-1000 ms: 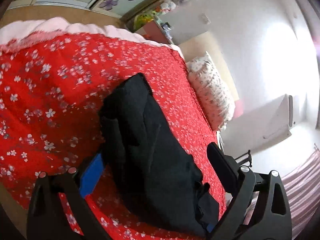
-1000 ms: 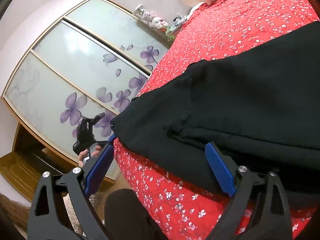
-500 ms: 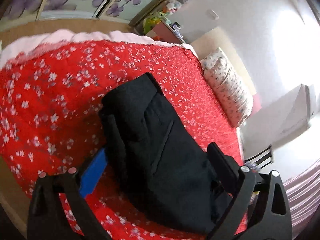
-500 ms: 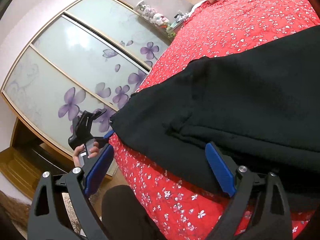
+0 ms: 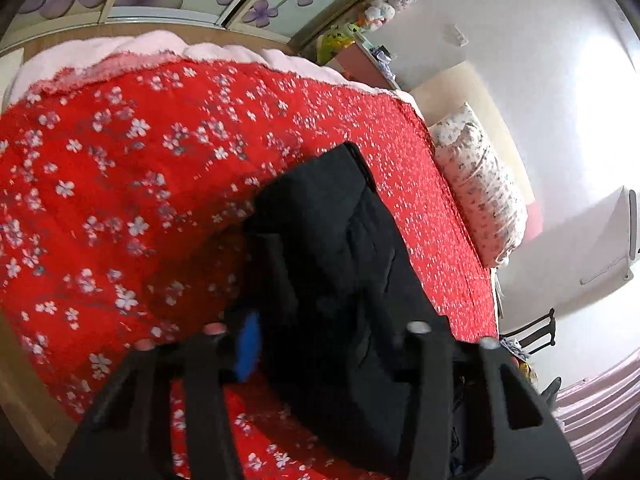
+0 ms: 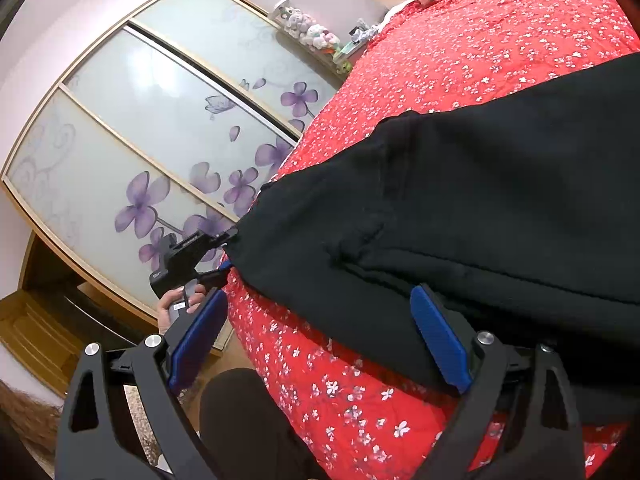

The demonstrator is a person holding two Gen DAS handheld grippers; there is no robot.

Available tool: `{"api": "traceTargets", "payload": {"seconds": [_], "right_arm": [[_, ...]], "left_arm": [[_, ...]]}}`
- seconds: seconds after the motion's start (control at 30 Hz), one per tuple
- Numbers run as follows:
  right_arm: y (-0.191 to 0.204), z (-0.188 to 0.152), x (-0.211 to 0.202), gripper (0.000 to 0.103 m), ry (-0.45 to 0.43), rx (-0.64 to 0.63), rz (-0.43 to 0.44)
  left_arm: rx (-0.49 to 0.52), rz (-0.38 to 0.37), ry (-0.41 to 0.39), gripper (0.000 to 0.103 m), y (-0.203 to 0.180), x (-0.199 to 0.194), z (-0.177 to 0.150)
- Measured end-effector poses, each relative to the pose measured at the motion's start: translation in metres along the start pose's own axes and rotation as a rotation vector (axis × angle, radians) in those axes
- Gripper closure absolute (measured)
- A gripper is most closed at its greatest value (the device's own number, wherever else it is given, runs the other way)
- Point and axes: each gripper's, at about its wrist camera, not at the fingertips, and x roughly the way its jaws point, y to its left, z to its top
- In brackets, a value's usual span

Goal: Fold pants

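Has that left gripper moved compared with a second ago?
Yes. In the right wrist view the left gripper has come in from beside the wardrobe doors to the corner of the black pants, its jaws closing over the cloth.

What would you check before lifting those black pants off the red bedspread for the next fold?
1. Left gripper on the pants: ok, its jaws are closing with black cloth between them.
2. Firm hold on the left: cannot tell, the view is blurred.
3. Right gripper on the pants: not ok, its jaws stand open and the left finger hangs off the bed edge.
4. Pants already folded lengthwise and lying flat: ok.
5. Bedspread free beyond the pants for the fold: ok.
6. Bedspread caught in the left jaws: cannot tell.
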Motion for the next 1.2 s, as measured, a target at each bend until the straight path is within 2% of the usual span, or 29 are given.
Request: {"api": "traceTargets", "payload": {"seconds": [0.13, 0.17, 0.2, 0.27, 0.33, 0.37, 0.5, 0.6, 0.7, 0.97, 1.2], "right_arm": [[0.0, 0.0, 0.0, 0.008, 0.001, -0.002, 0.0], [0.0, 0.0, 0.001, 0.008, 0.001, -0.003, 0.001], [0.0, 0.0, 0.001, 0.008, 0.003, -0.004, 0.002], [-0.001, 0.0, 0.002, 0.008, 0.005, -0.005, 0.002], [-0.001, 0.0, 0.001, 0.008, 0.005, -0.005, 0.003], [-0.002, 0.0, 0.001, 0.008, 0.005, -0.005, 0.005], [-0.003, 0.001, -0.001, 0.008, 0.003, 0.0, 0.011], [-0.003, 0.0, -0.004, 0.008, -0.001, 0.004, 0.018], [-0.003, 0.001, -0.011, 0.008, -0.025, 0.007, 0.028], [-0.007, 0.007, -0.049, 0.008, -0.14, 0.034, 0.074], [-0.02, 0.01, -0.09, 0.008, -0.276, 0.095, 0.088]], "left_arm": [[0.002, 0.003, -0.013, 0.064, -0.001, -0.002, 0.0], [0.011, 0.011, -0.023, 0.062, -0.002, -0.003, -0.001], [0.013, 0.015, -0.022, 0.05, -0.004, -0.001, -0.001], [-0.02, 0.015, -0.006, 0.04, -0.004, 0.005, -0.002], [-0.06, 0.015, -0.007, 0.039, 0.0, 0.011, 0.0], [-0.066, 0.013, -0.007, 0.041, 0.0, 0.012, 0.001], [-0.089, 0.019, 0.0, 0.062, 0.005, 0.015, 0.005], [-0.11, -0.001, 0.005, 0.071, 0.007, 0.014, 0.007], [-0.028, 0.004, -0.022, 0.079, -0.009, 0.004, 0.006], [0.221, 0.022, -0.068, 0.082, -0.092, -0.019, 0.0], [0.437, -0.066, -0.104, 0.083, -0.192, -0.042, -0.032]]}}
